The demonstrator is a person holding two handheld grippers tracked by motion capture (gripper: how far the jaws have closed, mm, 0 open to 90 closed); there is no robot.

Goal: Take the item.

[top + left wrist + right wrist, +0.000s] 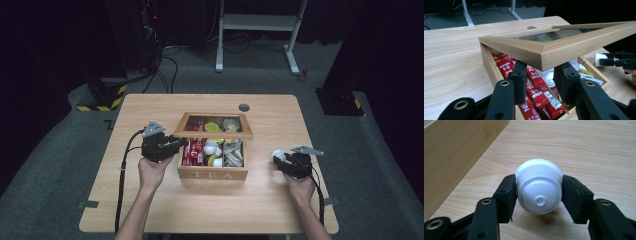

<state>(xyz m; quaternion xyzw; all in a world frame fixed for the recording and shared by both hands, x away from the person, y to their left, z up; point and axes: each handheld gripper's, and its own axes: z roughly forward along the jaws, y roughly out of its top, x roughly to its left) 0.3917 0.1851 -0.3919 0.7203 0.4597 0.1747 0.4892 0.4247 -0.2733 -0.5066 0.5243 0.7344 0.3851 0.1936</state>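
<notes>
The corner of the wooden tea box's glass-paned lid (554,47) is clamped between the jaws of the left gripper (541,82) and held raised above the tea box (212,172), with the left hand (152,170) kept low beside it. A white capsule (539,187) is gripped by the right gripper (537,195) just above the table (150,210), right of the box.

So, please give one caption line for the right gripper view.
Right gripper holding white capsule above wooden table.
</notes>
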